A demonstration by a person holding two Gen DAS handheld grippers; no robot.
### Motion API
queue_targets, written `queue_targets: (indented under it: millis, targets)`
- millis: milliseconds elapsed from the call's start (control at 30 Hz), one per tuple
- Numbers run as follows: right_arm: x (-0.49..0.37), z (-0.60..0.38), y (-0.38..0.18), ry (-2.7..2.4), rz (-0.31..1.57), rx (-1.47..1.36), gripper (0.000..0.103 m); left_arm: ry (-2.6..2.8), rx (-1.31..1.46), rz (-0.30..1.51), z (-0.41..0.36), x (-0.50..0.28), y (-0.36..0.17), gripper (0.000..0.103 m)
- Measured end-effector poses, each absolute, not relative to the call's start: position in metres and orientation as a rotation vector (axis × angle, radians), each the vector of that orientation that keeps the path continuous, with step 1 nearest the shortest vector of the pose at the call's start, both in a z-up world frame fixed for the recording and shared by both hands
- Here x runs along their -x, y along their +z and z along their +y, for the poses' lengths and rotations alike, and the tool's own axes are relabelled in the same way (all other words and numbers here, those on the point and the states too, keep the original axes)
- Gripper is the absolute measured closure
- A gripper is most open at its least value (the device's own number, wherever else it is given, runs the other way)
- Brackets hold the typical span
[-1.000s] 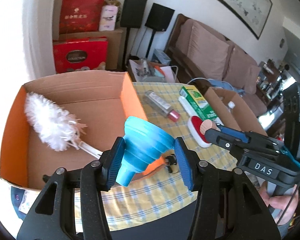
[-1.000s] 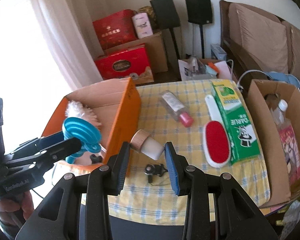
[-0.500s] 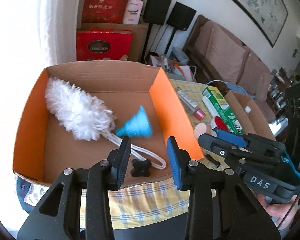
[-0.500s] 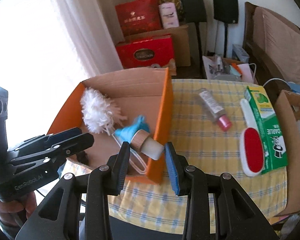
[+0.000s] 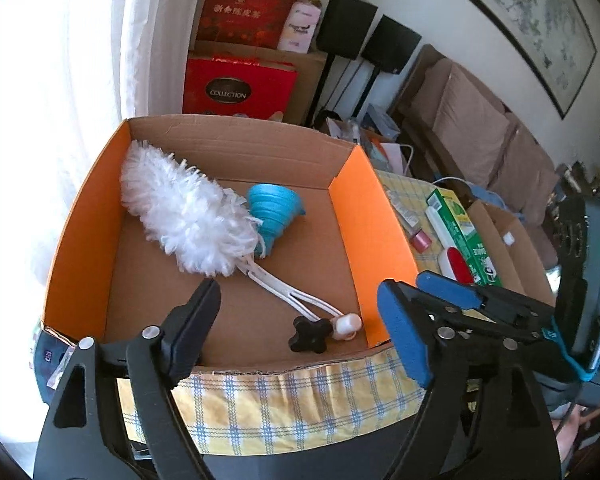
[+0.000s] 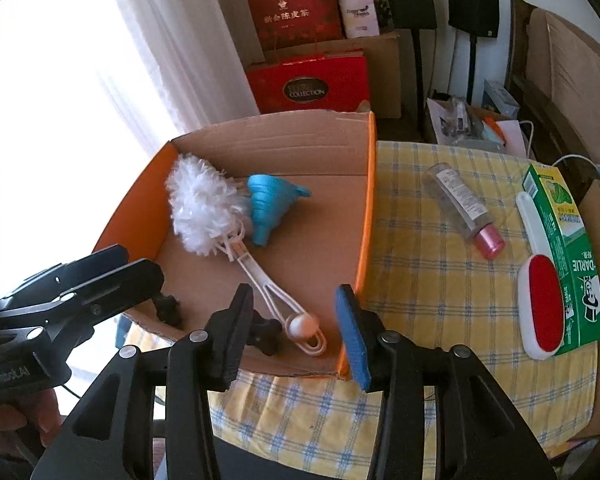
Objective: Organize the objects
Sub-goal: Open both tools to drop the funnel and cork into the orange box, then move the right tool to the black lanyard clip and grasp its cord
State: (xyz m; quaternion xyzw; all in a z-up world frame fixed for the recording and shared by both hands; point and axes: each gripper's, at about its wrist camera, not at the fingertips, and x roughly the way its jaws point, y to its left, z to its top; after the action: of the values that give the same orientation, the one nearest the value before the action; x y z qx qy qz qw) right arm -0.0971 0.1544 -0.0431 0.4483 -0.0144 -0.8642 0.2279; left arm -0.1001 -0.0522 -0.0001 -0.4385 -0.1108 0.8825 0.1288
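Note:
An orange-sided cardboard box (image 5: 374, 236) (image 6: 366, 216) sits on the checked tablecloth. Inside lie a white duster (image 5: 188, 216) (image 6: 204, 208), a blue funnel (image 5: 274, 210) (image 6: 266, 206), a black knob (image 5: 310, 334) (image 6: 266, 330) and a small white bottle (image 5: 346, 324) (image 6: 302, 325). My left gripper (image 5: 300, 336) is open and empty above the box's near edge. My right gripper (image 6: 294, 332) is open and empty above the box's near right corner, over the small bottle.
On the cloth right of the box lie a clear bottle with pink cap (image 6: 466, 210), a red lint brush (image 6: 540, 304) and a green carton (image 6: 568, 256). A second cardboard box (image 5: 504, 240) stands at the far right. Red gift bags (image 6: 308, 80) stand behind.
My left gripper let go of the blue funnel, which now lies in the box. My right gripper opened and the small bottle it held now lies in the box. Both grippers drew back.

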Motion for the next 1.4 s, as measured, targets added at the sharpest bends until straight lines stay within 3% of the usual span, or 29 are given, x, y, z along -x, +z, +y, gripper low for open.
queue_targets:
  millis: [67,200,400,1400]
  targets:
    - [0.095,0.158,-0.039,-2.392,-0.039,-1.225,0.058,2.561,1.274,-0.328,-0.051,0.101,0.0,0.019]
    - [0.09,0.169,-0.028,-2.443,-0.032,-1.184,0.037,2.568,1.254,-0.322,-0.047,0.098,0.005,0.012]
    - [0.087,0.194,-0.013,-2.513,-0.044,-1.144,0.016,2.562,1.225,-0.318,-0.038,0.097,0.012,0.0]
    - [0.074,0.32,-0.034,-2.685,-0.057,-1.238,0.014,2.408,1.183,-0.236,0.067,0.087,0.007,0.0]
